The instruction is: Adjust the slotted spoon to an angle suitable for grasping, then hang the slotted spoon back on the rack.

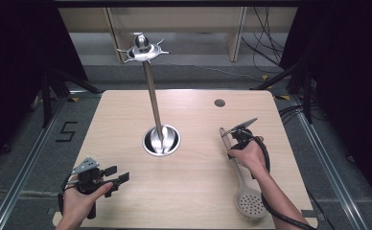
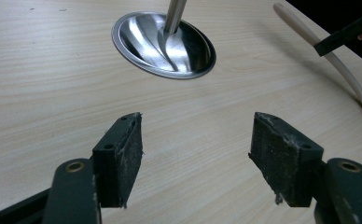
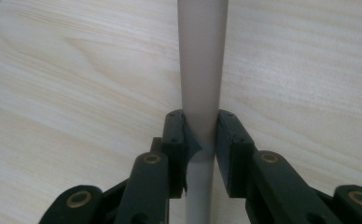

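A beige slotted spoon (image 1: 250,203) lies on the right side of the wooden table (image 1: 193,191), its perforated head toward the front edge. My right gripper (image 1: 230,142) is shut on the spoon's handle (image 3: 202,70), one pad on each side of it. At the front left, my left gripper (image 1: 119,175) is open just above the table, and nothing is between its pads (image 2: 123,158). In the left gripper view the spoon handle (image 2: 309,37) shows at the upper right, with a black jaw of the right gripper over it.
A metal stand with a round, shiny base (image 1: 161,140) stands at the table's middle; its pole rises to a hooked top (image 1: 143,48). The base (image 2: 164,44) lies ahead of my left gripper. A small round hole (image 1: 219,102) sits at the far right.
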A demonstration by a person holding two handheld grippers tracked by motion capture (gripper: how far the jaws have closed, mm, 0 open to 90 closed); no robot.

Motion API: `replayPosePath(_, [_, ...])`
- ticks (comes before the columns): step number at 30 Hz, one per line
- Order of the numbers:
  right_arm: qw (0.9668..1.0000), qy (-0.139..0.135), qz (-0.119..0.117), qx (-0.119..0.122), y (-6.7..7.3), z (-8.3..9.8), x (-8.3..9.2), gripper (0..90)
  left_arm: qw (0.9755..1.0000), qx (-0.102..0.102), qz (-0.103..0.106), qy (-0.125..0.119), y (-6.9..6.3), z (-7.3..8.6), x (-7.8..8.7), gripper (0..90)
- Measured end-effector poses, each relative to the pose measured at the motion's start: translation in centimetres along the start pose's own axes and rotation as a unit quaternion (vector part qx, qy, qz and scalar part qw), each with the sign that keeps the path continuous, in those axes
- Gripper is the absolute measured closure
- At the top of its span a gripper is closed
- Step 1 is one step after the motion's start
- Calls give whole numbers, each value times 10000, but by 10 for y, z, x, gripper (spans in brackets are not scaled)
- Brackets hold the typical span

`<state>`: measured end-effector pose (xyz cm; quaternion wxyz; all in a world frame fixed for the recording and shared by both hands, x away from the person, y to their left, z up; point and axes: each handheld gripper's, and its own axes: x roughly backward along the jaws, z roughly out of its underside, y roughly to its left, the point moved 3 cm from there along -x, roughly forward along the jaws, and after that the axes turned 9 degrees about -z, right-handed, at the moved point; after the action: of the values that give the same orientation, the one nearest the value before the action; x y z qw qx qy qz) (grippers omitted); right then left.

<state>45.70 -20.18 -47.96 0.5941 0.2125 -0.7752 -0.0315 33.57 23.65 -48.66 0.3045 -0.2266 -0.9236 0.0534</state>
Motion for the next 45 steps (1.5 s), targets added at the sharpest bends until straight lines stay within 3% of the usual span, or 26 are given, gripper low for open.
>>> replayPosePath(1, [9997, -157, -117, 137, 2, 2, 7, 751, 10000, 2, -10, 0, 0, 0, 0, 332])
replayPosePath(7, [9975, -533, -337, 329, 6, 8, 24, 751, 10000, -16, -18, -6, 1, 0, 0, 332])
replayPosePath(9, [9924, -925, -547, 599, 7, 12, 36, 751, 10000, -6, -13, -27, 0, -1, 0, 332])
replayPosePath(11, [9915, -998, -635, 532, 9, 14, 39, 751, 10000, -13, -5, -26, 0, -1, 0, 332])
replayPosePath(13, [9864, -1240, -660, 854, 5, 17, 49, 751, 10000, -8, 23, -57, 0, -1, -1, 333])
replayPosePath(14, [9847, -1335, -725, 855, 6, 20, 53, 751, 10000, 11, 1, -70, -1, -1, -1, 333])
replayPosePath(15, [9805, -1516, -836, 930, 6, 25, 59, 751, 10000, 16, -3, -71, -1, -2, -1, 334])
replayPosePath(16, [9805, -1516, -836, 930, 6, 25, 59, 751, 10000, 23, -29, -71, -1, -2, -1, 334])
replayPosePath(17, [9679, -1864, -1081, 1296, 3, 29, 64, 751, 10000, 13, -72, -48, 0, -2, 0, 335])
replayPosePath(19, [9656, -1955, -1124, 1291, 3, 31, 67, 751, 9999, 24, 0, -140, 0, -3, -1, 335])
replayPosePath(21, [9510, -2322, -1385, 1498, 0, 36, 75, 751, 9998, 23, -25, -177, -1, -5, -1, 336])
replayPosePath(22, [9510, -2322, -1385, 1498, 0, 36, 75, 751, 9998, 23, -25, -177, -1, -5, -1, 337])
replayPosePath(25, [9443, -2497, -1497, 1533, -4, 40, 80, 751, 9998, 24, 12, -219, -2, -6, -2, 337])
replayPosePath(26, [9402, -2607, -1550, 1549, -4, 41, 81, 751, 9997, 2, 25, -230, -3, -6, -2, 337])
replayPosePath(27, [9403, -2631, -1561, 1489, -3, 43, 81, 751, 9997, 0, 17, -228, -3, -6, -2, 337])
replayPosePath(29, [9334, -2783, -1632, 1574, -3, 48, 84, 751, 9997, -38, -12, -241, -3, -5, -2, 337])
replayPosePath(30, [9334, -2783, -1632, 1574, -3, 48, 84, 751, 9997, -38, -12, -241, -3, -5, -2, 337])
replayPosePath(32, [9242, -2986, -1483, 1861, -6, 47, 87, 751, 9996, -108, -25, -249, -3, -4, -1, 337])
replayPosePath(34, [9201, -3079, -1505, 1895, -5, 49, 91, 751, 9996, -104, -35, -254, -4, -3, 0, 337])
replayPosePath(36, [9223, -3045, -1545, 1812, -4, 52, 92, 751, 9996, -117, -44, -251, -5, -3, 1, 337])
replayPosePath(37, [9217, -3071, -1636, 1717, -2, 53, 94, 751, 9995, -179, -77, -262, -5, -3, 2, 337])
replayPosePath(38, [9191, -3118, -1499, 1885, -5, 53, 95, 751, 9994, -183, -28, -287, -5, -3, 2, 336])
replayPosePath(39, [9202, -3121, -1633, 1707, -3, 55, 96, 751, 9994, -209, -78, -276, -5, -2, 3, 337])
replayPosePath(40, [9202, -3121, -1633, 1707, -3, 55, 96, 751, 9994, -217, -73, -271, -5, -2, 4, 337])
replayPosePath(43, [9167, -3214, -1644, 1712, -4, 54, 98, 751, 9993, -218, -113, -289, -5, 0, 6, 336])
replayPosePath(45, [9107, -3321, -1567, 1893, -6, 52, 100, 751, 9992, -186, -100, -342, -4, -1, 6, 336])
